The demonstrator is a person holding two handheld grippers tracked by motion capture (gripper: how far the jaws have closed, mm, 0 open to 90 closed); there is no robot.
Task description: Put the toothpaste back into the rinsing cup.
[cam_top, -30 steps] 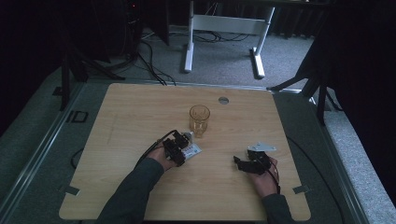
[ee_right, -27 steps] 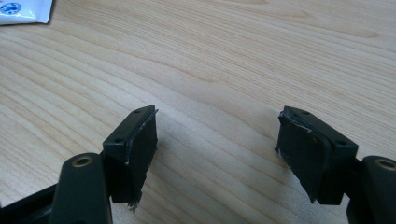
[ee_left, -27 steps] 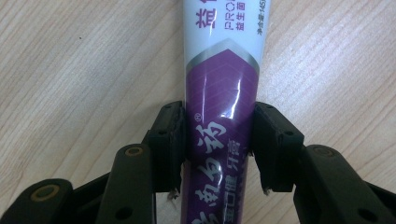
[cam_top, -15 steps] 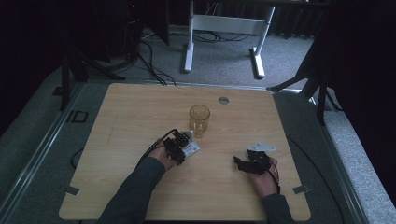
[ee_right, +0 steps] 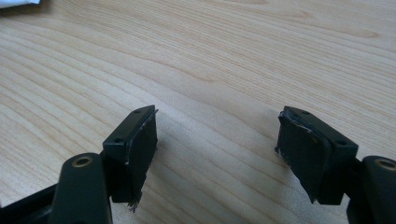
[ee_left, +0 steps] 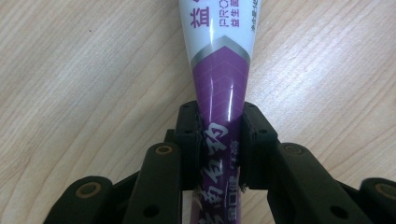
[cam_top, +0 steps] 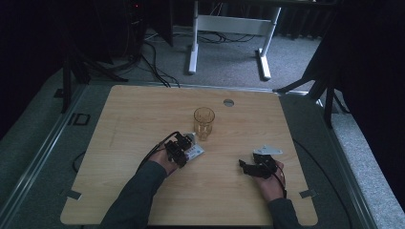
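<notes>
the left gripper (ee_left: pixel 219 140) has just been closing and now clamps the toothpaste tube (ee_left: pixel 219 60); its long axis points toward the glass (cam_top: pixel 204 122); the right gripper (ee_right: pixel 217 149) stands open.

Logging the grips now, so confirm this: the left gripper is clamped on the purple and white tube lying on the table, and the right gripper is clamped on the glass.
Half wrong. The left gripper has just closed on the tube, but the right gripper holds nothing: the right gripper view shows its jaws open over bare table. The glass stands apart in the high view.
</notes>
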